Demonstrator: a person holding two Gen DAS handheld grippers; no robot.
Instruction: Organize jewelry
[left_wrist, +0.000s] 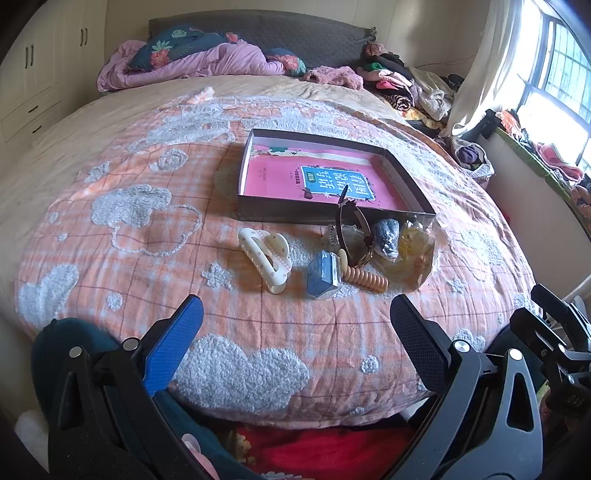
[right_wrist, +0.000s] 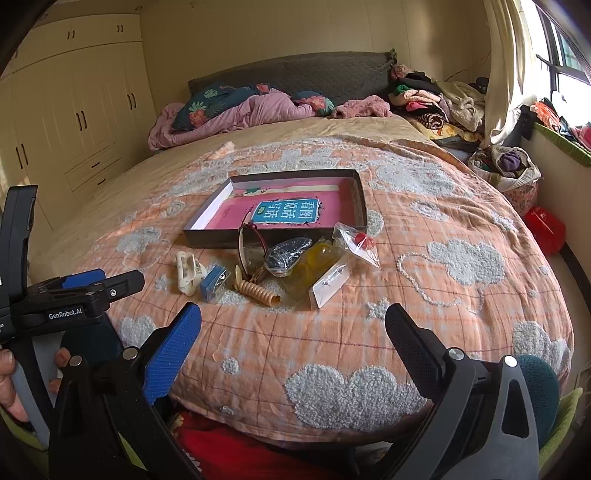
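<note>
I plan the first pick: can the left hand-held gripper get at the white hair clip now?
Probably yes: the left hand-held gripper is open, and only bare quilt lies before the white hair clip.

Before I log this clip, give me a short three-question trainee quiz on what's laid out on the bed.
1. True or false: the white claw clip already lies inside the grey box.
2. Multiple choice: what lies in the box right now? A) a pink book B) the blue case C) nothing
3. Short answer: are the left tool and right tool open or shut, and do they hold anything?

Key
1. False: it lies on the quilt in front of the box, beside the blue case and the beige spiral hair tie.
2. A: the pink book.
3. Both open, both empty.
</note>
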